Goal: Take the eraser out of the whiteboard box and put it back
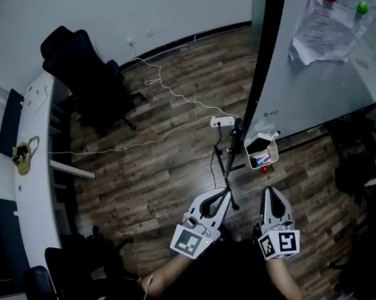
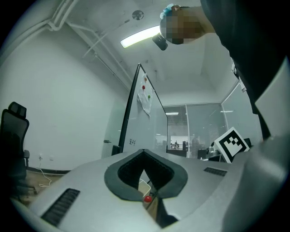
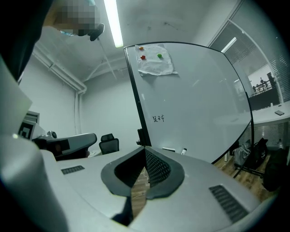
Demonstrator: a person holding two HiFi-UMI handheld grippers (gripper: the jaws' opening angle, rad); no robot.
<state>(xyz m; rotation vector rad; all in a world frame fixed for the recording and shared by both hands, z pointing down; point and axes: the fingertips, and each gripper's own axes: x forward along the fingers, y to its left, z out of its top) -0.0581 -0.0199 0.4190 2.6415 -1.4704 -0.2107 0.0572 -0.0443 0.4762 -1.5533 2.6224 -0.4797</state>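
The white whiteboard box (image 1: 248, 154) hangs at the lower edge of the whiteboard (image 1: 319, 80). A dark eraser (image 1: 259, 145) lies in it, beside markers and a small red item (image 1: 264, 169). My left gripper (image 1: 225, 193) is shut and empty, below and left of the box. My right gripper (image 1: 269, 190) is shut and empty too, just below the box. In the left gripper view the box (image 2: 144, 186) and the red item (image 2: 147, 198) show through the gap under the closed jaws of the left gripper (image 2: 144, 152). The right gripper (image 3: 145, 148) faces the whiteboard (image 3: 195, 104).
A tripod (image 1: 226, 159) carrying a white device (image 1: 222, 122) stands between the grippers and the board's frame. A white cable (image 1: 174, 97) runs over the wooden floor. A black office chair (image 1: 83, 65) and a white desk (image 1: 37, 161) are at the left, dark bags (image 1: 357, 156) at the right.
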